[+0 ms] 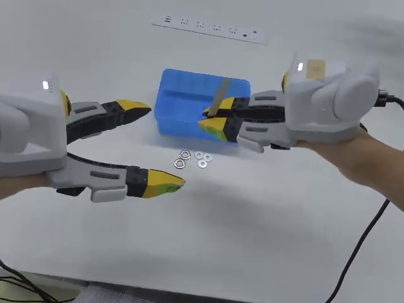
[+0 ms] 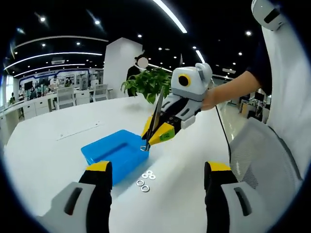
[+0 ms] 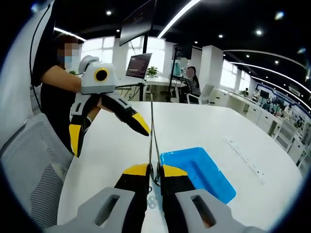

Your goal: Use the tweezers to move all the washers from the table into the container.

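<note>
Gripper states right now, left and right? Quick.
Left gripper: open, holding nothing.
Right gripper: shut on the tweezers.

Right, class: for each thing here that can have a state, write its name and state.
left gripper: open, empty
right gripper: shut on the tweezers
tweezers: squeezed between those jaws
washers: loose on the table, outside the container
container: open-topped, upright
</note>
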Available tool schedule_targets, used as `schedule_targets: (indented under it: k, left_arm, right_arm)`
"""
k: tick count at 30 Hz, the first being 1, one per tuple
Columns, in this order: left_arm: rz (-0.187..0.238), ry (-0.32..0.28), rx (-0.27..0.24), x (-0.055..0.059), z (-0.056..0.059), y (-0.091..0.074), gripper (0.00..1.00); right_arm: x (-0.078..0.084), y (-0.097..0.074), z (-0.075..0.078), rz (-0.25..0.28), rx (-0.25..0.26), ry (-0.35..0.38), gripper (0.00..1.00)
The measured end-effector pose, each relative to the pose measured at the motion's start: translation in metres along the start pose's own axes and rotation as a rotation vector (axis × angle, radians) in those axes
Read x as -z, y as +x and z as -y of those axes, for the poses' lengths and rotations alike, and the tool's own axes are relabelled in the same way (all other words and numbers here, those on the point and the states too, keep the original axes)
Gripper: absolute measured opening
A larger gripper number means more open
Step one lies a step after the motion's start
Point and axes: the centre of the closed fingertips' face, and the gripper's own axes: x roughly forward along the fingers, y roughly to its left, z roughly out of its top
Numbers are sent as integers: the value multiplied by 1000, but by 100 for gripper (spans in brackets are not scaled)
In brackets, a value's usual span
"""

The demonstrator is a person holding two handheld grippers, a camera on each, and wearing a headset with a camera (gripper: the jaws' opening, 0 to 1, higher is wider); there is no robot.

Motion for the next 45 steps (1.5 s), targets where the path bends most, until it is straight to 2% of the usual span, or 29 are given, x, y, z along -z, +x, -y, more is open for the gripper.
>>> schedule_targets:
  k: [2,6,10,13,18,22,26,30,37,40,41,42,43,45]
  left_arm:
    - [9,1,-36,1,-6,-3,93]
    - [14,-20,-58,4,-10,-7,100]
    - [4,-21,-71,8,-13,-14,99]
    - [0,-33,-95,12,-23,-24,99]
    - [-10,-45,-130,16,-38,-34,99]
    - [-30,-38,-146,17,-42,-35,99]
    - [-29,-45,-159,16,-47,-38,98]
    - [-51,-42,-147,18,-42,-33,96]
    - [-50,-45,-138,16,-38,-30,95]
    - [-37,-51,-139,13,-38,-30,95]
    - [-15,-66,-129,9,-37,-29,95]
    - [23,-107,-120,4,-35,-27,95]
    - [31,-115,-123,3,-36,-26,95]
    - [4,-94,-132,7,-39,-25,94]
  right_arm:
    - [-4,1,12,7,17,-1,9]
    - [-2,10,33,6,38,-11,9]
    - [8,26,52,28,45,24,9]
    - [26,42,63,-2,53,58,9]
    - [51,58,63,-65,41,75,9]
    - [61,64,62,-87,27,70,9]
    - [62,66,63,-90,23,76,10]
    - [61,67,62,-84,15,81,10]
    - [62,66,61,-90,14,82,10]
    - [59,64,60,-86,18,77,9]
    - [57,63,60,-84,19,75,9]
    - [57,63,60,-86,20,71,8]
    - [56,62,60,-87,18,68,8]
    - [54,61,59,-88,12,65,8]
